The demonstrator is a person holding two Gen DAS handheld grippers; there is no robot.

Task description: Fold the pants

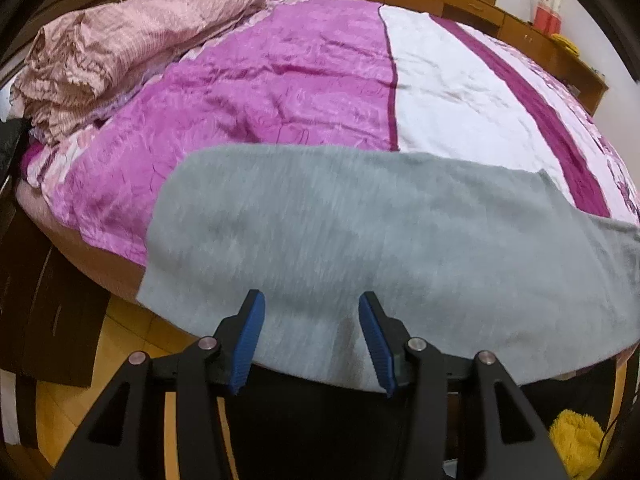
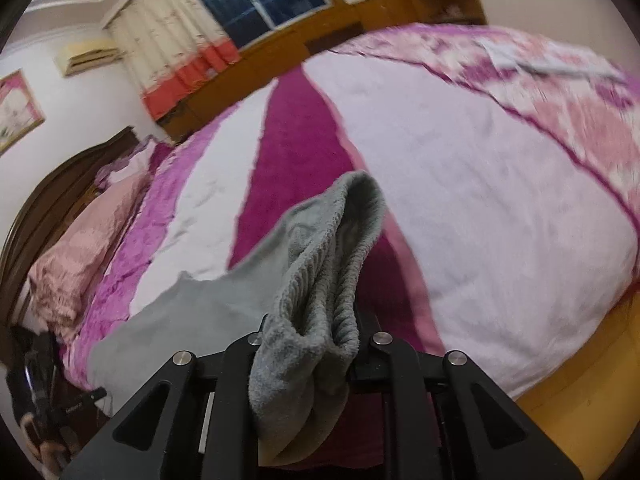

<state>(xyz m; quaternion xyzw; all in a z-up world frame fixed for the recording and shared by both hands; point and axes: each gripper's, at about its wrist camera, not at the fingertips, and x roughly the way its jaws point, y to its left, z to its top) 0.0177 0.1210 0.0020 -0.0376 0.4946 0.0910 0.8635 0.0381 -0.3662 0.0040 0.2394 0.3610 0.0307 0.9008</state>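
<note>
Grey pants [image 1: 360, 248] on bed [image 1: 280, 80], right gripper [image 2: 316, 328] pinching cuff

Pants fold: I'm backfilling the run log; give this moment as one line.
right gripper: shut on pants cuff | left gripper: open over pants | bed: pants flat

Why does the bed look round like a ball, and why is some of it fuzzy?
Both wrist views use fisheye lenses, which bend the bed into a dome and darken the corners. The right wrist view is smeared by motion, worst on the far bedspread; in the left wrist view the pants are slightly streaked.
</note>
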